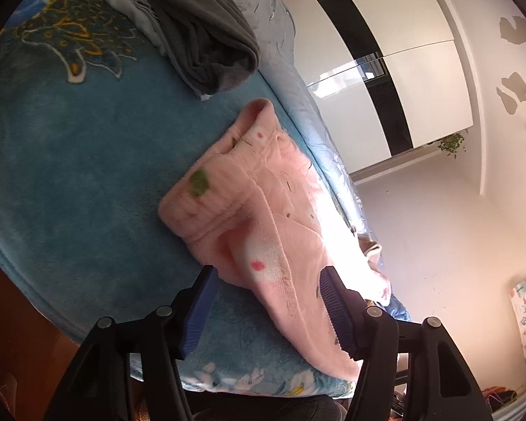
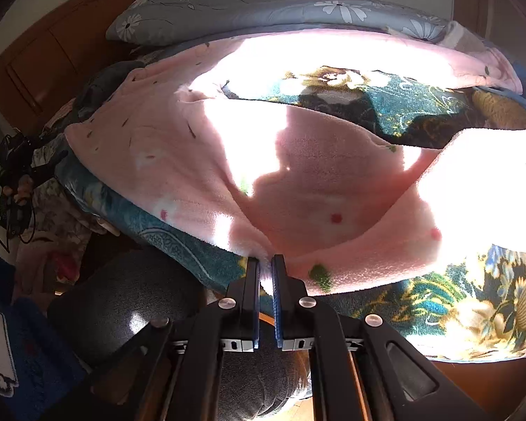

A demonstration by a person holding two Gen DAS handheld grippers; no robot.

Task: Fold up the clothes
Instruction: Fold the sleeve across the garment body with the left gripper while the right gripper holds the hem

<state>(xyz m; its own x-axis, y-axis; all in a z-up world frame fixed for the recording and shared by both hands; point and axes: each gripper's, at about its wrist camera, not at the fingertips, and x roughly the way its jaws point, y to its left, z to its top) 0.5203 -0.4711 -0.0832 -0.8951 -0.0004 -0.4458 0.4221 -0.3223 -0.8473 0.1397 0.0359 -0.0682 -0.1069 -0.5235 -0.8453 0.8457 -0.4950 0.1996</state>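
The right gripper (image 2: 265, 266) is pinching the pink fleece garment (image 2: 200, 161) (barely folded); the left gripper (image 1: 268, 301) is gaping around its edge, gripping nothing.

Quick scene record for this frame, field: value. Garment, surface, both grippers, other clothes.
garment: pink fleece garment, red and green spots, spread partly folded on the bed
surface: blue patterned blanket
left gripper: jaws open, garment edge lying between them, not clamped
right gripper: jaws shut on the garment's near hem at the bed edge
other clothes: folded grey garment further along the blanket, apart from the pink one
bedding: grey floral quilt behind the garment
lighting: strong sun patch washes out part of the pink fabric
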